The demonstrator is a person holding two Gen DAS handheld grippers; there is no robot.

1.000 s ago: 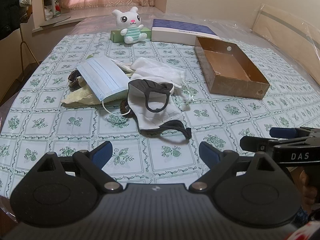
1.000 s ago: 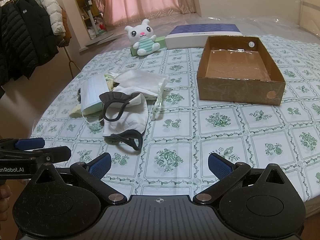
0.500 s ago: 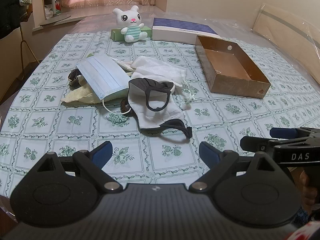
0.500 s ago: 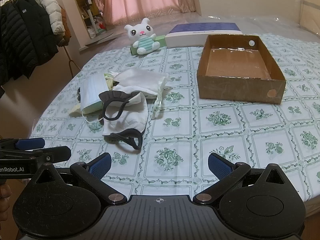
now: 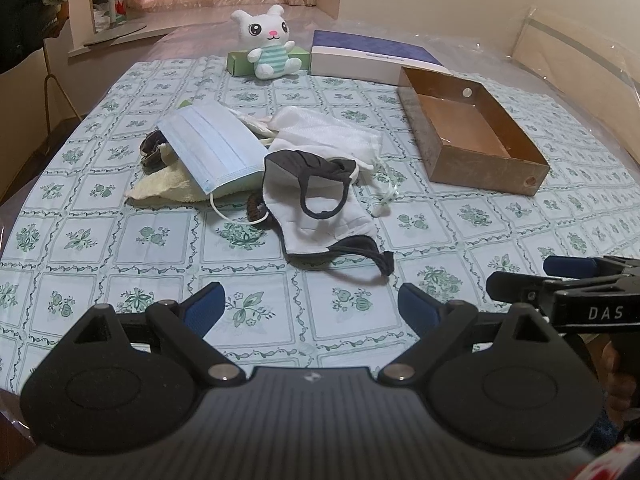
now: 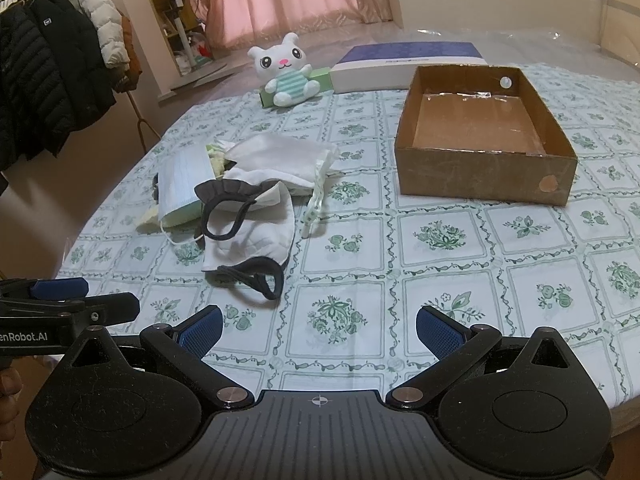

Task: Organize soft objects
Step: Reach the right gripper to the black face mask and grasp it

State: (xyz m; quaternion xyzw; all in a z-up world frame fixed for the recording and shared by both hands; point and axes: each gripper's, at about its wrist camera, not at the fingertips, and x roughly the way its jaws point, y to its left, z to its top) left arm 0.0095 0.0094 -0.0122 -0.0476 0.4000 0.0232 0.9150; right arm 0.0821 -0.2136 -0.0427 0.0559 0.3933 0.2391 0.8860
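A heap of soft things lies mid-table: a white mask with black straps (image 5: 320, 208) (image 6: 252, 236), a blue surgical mask (image 5: 212, 148) (image 6: 180, 184), a white drawstring pouch (image 5: 328, 136) (image 6: 280, 160) and a pale yellow cloth (image 5: 164, 190). An empty brown cardboard box (image 5: 476, 168) (image 6: 484, 180) stands to the right. My left gripper (image 5: 312, 306) is open and empty, short of the white mask. My right gripper (image 6: 318, 326) is open and empty near the front edge, also seen in the left wrist view (image 5: 568, 276).
A white plush bunny (image 5: 268, 44) (image 6: 286, 70) sits at the back against a green box (image 5: 240, 62), beside a flat blue-and-white box (image 5: 372, 56) (image 6: 408, 64). Coats hang on a rack (image 6: 52, 80) at the left. The floral tablecloth (image 6: 440, 240) covers the table.
Both grippers have eased slightly forward toward the pile; the objects sit a little lower and nearer in view. Jaws stay open and nothing on the table has moved.
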